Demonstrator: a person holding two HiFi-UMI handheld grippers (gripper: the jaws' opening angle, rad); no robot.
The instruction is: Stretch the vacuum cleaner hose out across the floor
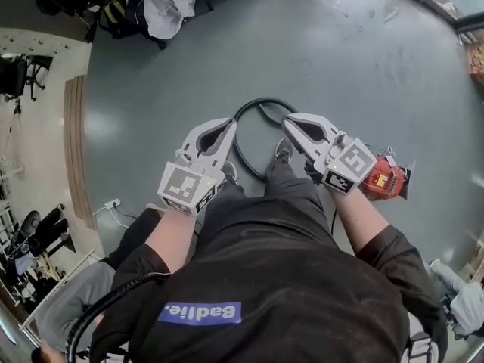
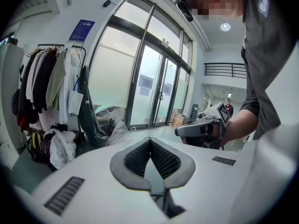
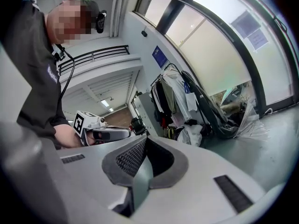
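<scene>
- The left hand-held gripper is clenched on nothing.
- The right hand-held gripper is likewise closed and empty.
- The black flexible vacuum hose lies looped on the grey floor ahead of the person's shoes, beside a red vacuum cleaner body.

Head view. Smooth grey-blue floor, faintly scuffed toward the far side. Lying directly on it: black vacuum cleaner hose, curled in a loop at centre; red vacuum cleaner body, right of the loop and partly covered; heap of bags and garments at the far edge; white cable trailing at the left margin. A person's shoe stands just beside the loop. A curved wooden strip bounds the floor on the left
</scene>
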